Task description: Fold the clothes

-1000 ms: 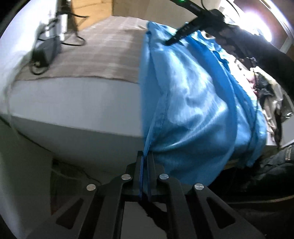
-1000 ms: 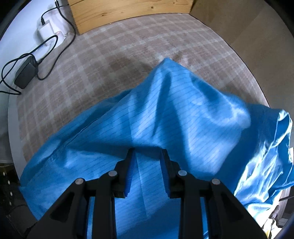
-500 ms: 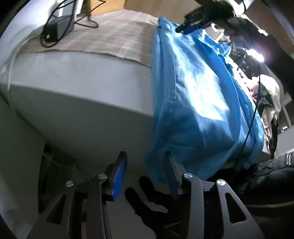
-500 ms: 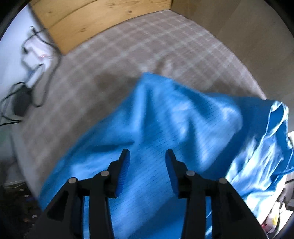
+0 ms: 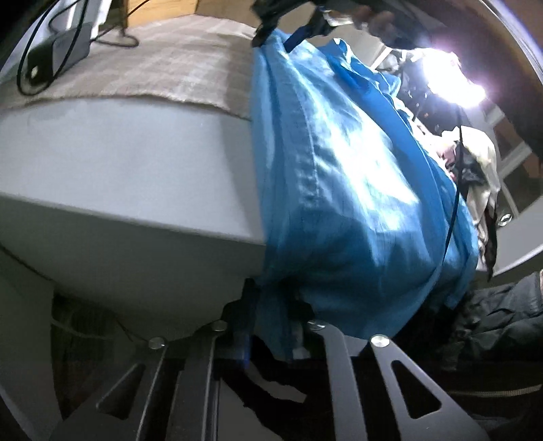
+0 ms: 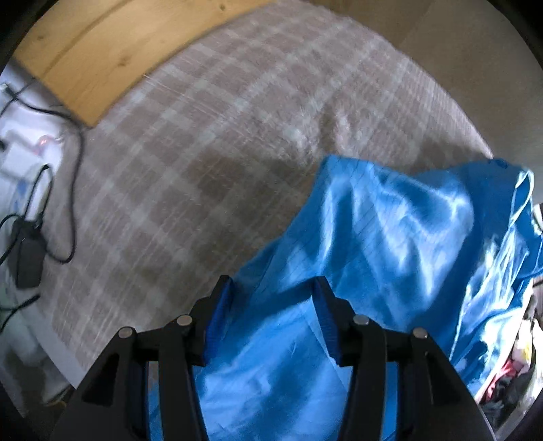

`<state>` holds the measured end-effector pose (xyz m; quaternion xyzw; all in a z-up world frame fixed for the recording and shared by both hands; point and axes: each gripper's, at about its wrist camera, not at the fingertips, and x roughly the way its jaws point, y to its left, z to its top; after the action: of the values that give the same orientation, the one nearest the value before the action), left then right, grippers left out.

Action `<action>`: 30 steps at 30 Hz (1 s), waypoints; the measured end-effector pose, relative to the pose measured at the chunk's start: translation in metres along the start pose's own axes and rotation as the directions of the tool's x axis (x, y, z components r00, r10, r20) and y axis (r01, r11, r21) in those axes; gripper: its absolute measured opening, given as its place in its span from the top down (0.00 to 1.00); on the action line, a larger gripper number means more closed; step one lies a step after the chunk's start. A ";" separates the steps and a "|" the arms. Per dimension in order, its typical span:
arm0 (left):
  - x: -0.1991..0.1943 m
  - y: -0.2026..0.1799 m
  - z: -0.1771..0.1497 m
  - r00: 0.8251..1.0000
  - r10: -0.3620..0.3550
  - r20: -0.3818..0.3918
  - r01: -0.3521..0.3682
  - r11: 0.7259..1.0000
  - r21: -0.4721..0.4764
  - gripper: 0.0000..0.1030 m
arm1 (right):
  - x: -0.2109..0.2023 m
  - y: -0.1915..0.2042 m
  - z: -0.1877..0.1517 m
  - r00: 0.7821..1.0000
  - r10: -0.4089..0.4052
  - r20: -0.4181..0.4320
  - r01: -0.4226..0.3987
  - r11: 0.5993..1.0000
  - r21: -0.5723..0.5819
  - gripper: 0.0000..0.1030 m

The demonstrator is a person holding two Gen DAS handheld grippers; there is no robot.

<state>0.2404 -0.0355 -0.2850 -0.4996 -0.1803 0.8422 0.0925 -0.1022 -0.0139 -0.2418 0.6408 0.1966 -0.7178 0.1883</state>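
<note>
A shiny blue garment lies on the bed and hangs over its front edge. My left gripper is below the bed edge, jaws open, with the garment's hanging hem between them. My right gripper is open above the garment on the bed top, with cloth between the fingers but not pinched. The right gripper also shows at the top of the left wrist view, at the garment's far end.
The bed has a checked beige cover and a white mattress side. A black power adapter with cables lies at the left. A wooden headboard stands behind. A pile of other clothes sits at the right.
My left gripper opened, let the hem go, and now has the hem between its open jaws again. My right gripper opened wider and the garment shifted right on the bed.
</note>
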 end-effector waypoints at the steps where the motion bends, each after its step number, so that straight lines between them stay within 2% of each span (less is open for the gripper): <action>1: 0.000 -0.002 0.000 1.000 0.001 -0.001 -0.001 1.000 0.015 0.97 | 0.000 0.000 -0.001 1.000 0.008 0.001 -0.008 1.000 0.003 0.54; 4: -0.004 -0.005 0.004 1.000 0.008 0.002 -0.009 0.999 0.037 0.98 | 0.001 -0.001 -0.003 1.000 0.031 0.005 -0.031 0.999 0.012 0.59; 6: -0.009 -0.007 0.007 1.000 0.020 0.006 -0.020 0.999 0.047 0.98 | 0.002 -0.001 -0.005 0.999 0.046 0.008 -0.046 0.999 0.018 0.83; 8: -0.013 -0.010 0.011 0.999 0.031 0.006 -0.032 0.998 0.060 0.98 | 0.002 -0.002 -0.006 0.998 0.062 0.011 -0.062 0.998 0.024 0.94; 18: -0.035 -0.006 0.005 0.998 0.067 0.001 -0.067 0.993 0.100 0.99 | -0.003 -0.012 -0.024 0.994 0.095 0.049 -0.097 0.995 0.022 0.96; 21: -0.045 -0.003 0.002 0.994 0.107 -0.013 -0.106 0.990 0.093 0.98 | -0.003 -0.015 -0.031 0.994 0.095 0.053 -0.096 0.995 0.016 0.96; 25: -0.052 -0.012 0.008 0.980 0.194 -0.036 -0.192 0.979 0.069 0.99 | -0.008 -0.024 -0.040 0.992 0.103 0.071 -0.105 0.994 0.016 0.97; 30: -0.068 -0.025 0.013 0.975 0.221 -0.014 -0.219 0.973 0.078 0.99 | -0.021 -0.033 -0.051 0.988 0.115 0.102 -0.117 0.993 0.011 0.97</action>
<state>0.2613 -0.0386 -0.2146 -0.5222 -0.0908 0.8477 0.0195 -0.0741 0.0409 -0.2251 0.6156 0.1429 -0.7388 0.2341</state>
